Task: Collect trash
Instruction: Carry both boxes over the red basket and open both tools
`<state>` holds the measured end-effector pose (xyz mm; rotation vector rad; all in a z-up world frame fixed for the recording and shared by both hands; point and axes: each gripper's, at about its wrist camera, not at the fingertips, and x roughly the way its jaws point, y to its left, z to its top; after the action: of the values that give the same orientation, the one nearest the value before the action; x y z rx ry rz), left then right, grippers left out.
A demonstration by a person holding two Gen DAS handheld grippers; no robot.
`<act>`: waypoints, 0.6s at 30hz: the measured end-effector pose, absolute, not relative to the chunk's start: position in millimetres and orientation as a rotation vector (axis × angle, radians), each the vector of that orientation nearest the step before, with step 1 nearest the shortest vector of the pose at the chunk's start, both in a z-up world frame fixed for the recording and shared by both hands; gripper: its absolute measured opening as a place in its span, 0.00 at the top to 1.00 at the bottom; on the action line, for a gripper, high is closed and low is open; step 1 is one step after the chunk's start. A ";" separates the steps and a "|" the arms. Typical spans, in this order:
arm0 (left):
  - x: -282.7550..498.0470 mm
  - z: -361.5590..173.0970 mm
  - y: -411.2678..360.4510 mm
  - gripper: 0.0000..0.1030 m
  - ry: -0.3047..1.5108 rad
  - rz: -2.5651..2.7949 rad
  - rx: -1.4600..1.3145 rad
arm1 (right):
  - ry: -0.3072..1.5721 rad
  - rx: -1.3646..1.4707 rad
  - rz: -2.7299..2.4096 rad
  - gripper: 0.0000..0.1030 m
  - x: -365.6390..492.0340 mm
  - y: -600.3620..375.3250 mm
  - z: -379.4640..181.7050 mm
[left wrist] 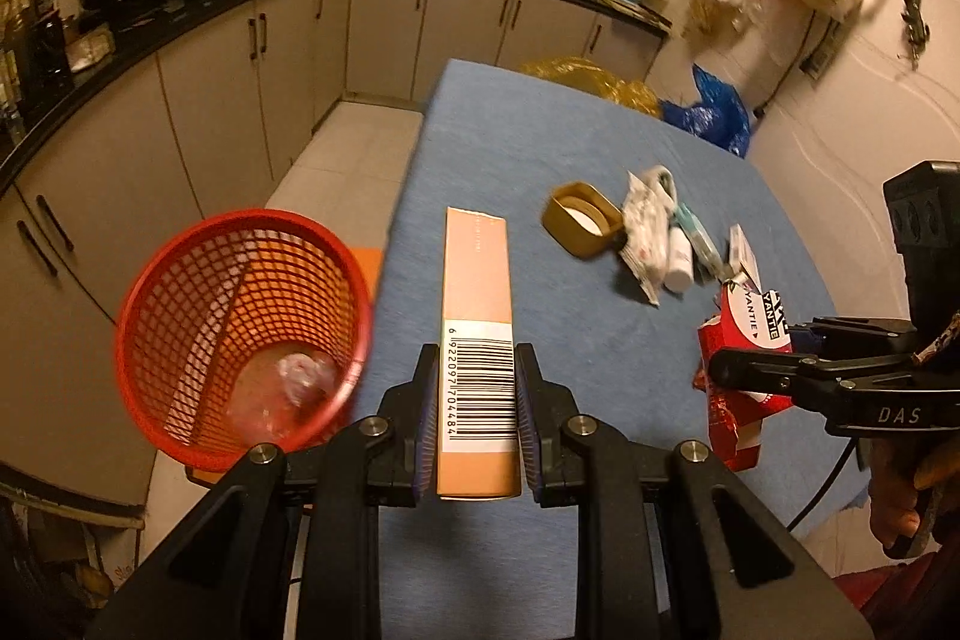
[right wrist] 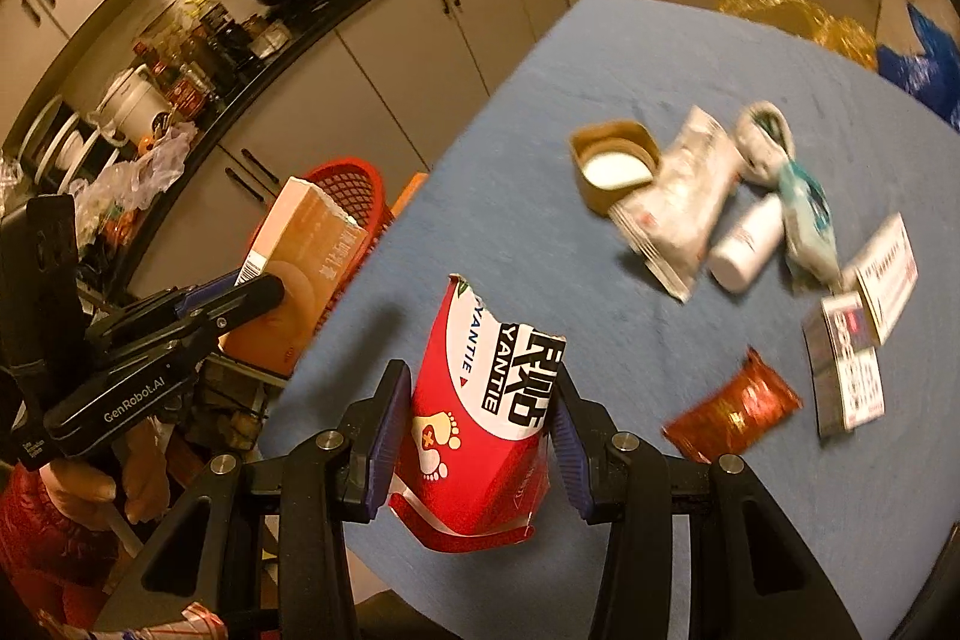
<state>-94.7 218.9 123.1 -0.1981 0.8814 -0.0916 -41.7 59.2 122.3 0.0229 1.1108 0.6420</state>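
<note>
A basket (left wrist: 240,334) stands on the floor left of the surface (left wrist: 540,148). On the surface, a lid (left wrist: 582,227), wrapper (left wrist: 645,235), bottle (left wrist: 681,262) and packets (right wrist: 864,334) lie clustered at the right.

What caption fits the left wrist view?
Left gripper holds a long orange box beside the red mesh bin, blue table beyond.

Left hand-held gripper (left wrist: 477,418) and right hand-held gripper (right wrist: 477,436) both clamped.

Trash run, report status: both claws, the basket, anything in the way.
Left claw shut on orange box. Right claw shut on red packet. Red basket beside table, nothing blocking. More litter left on blue table.
</note>
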 end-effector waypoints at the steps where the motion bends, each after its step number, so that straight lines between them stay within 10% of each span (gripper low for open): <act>1: -95.3 124.2 224.0 0.78 0.877 -0.086 -0.201 | 1.108 0.014 0.647 0.53 -41.1 61.2 123.5; 18: -99.1 120.6 327.6 0.78 0.880 0.031 -0.240 | 1.088 -0.059 0.739 0.52 -23.8 175.7 131.5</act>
<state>-99.1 327.6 120.6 -0.2402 0.8802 0.0307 -23.8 175.7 131.5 -0.0595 1.0877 0.7393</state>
